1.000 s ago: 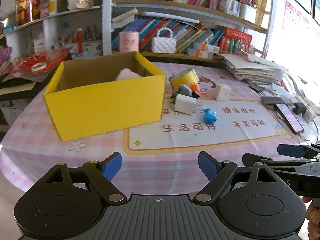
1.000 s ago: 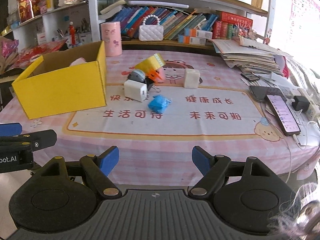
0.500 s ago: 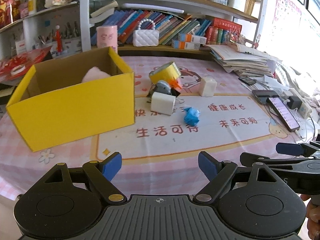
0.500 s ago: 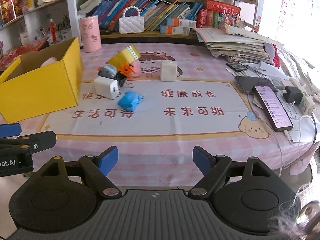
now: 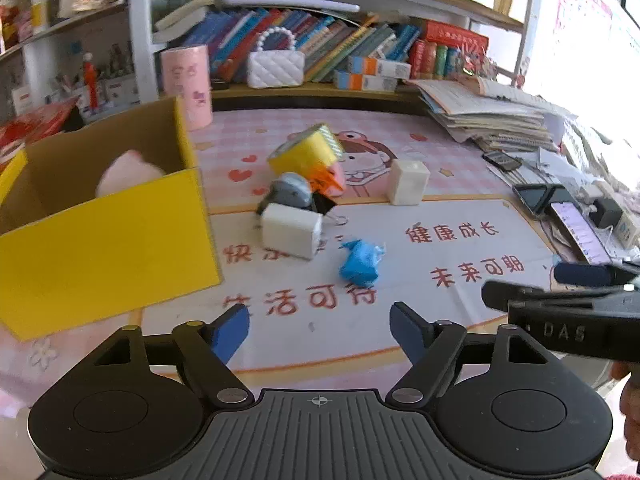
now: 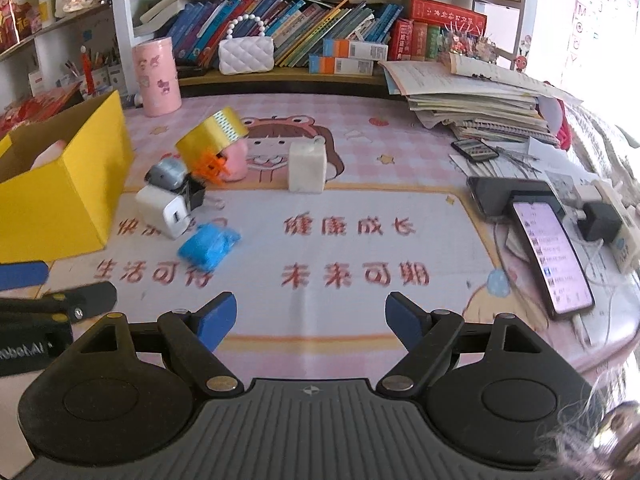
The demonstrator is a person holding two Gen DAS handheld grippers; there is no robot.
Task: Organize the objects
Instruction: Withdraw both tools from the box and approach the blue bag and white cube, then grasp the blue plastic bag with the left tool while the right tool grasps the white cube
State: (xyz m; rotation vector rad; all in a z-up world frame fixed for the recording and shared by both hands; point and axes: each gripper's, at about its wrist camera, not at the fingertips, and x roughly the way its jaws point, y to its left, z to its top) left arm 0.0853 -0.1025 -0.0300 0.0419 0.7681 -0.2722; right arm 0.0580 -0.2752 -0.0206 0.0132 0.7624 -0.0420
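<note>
- Left wrist view: the left gripper [image 5: 319,326] was closing, nothing between its jaws; a crumpled blue wrapper [image 5: 360,266] lay on the mat beyond, right of the yellow box [image 5: 108,236].
- Right wrist view: the right gripper [image 6: 310,320] stood parted and empty, the white charger [image 6: 164,210] touching the wrapper's far side.

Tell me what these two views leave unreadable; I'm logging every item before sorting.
- Pink item in the yellow box: left wrist view, mostly hidden by the front wall.
- Grey object and orange clip: right wrist view, blurred and overlapped by the tape roll and white charger.
- Blue crumpled item: motion-blurred, kind unclear.
- Left gripper: jaws closing, nothing between them.
</note>
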